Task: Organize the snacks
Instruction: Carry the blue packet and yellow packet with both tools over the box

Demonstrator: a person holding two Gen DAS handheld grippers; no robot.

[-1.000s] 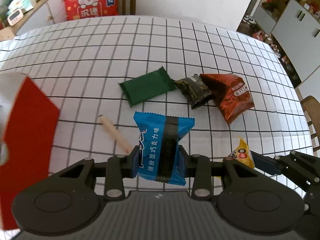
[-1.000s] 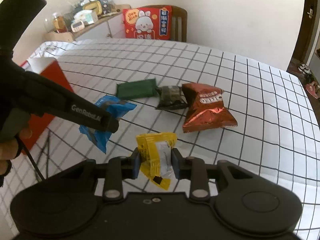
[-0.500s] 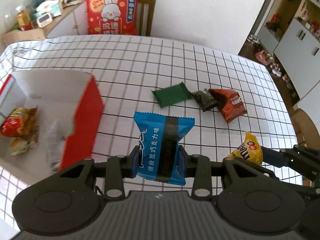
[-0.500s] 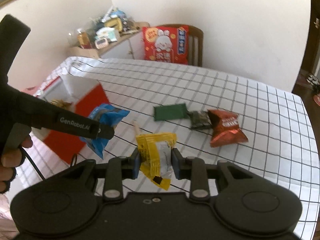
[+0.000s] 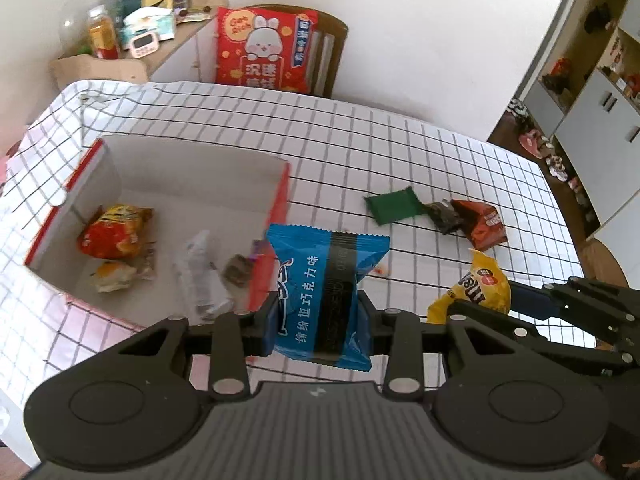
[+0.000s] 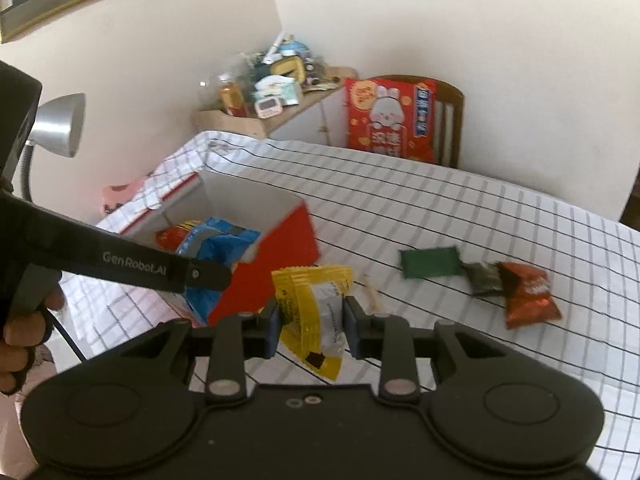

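Observation:
My left gripper (image 5: 318,322) is shut on a blue snack packet (image 5: 326,292) and holds it in the air beside the right wall of the red box (image 5: 280,196). The box holds several snacks, among them a red-yellow bag (image 5: 114,230). My right gripper (image 6: 310,326) is shut on a yellow candy packet (image 6: 310,304), also in the air, to the right of the box (image 6: 276,252). In the left wrist view the yellow packet (image 5: 482,282) shows at the right. A green packet (image 5: 392,210), a dark packet (image 5: 442,216) and a red-brown bag (image 5: 482,228) lie on the checked tablecloth.
A thin tan stick (image 6: 372,298) lies on the cloth near the box. A chair with a big red snack bag (image 5: 264,50) stands behind the table. A cluttered side shelf (image 5: 132,36) is at the back left. Cabinets (image 5: 592,92) stand at the right.
Both grippers have risen and moved left with their packets. The red box has come into full view, and its inside now shows. The snacks on the cloth look farther away.

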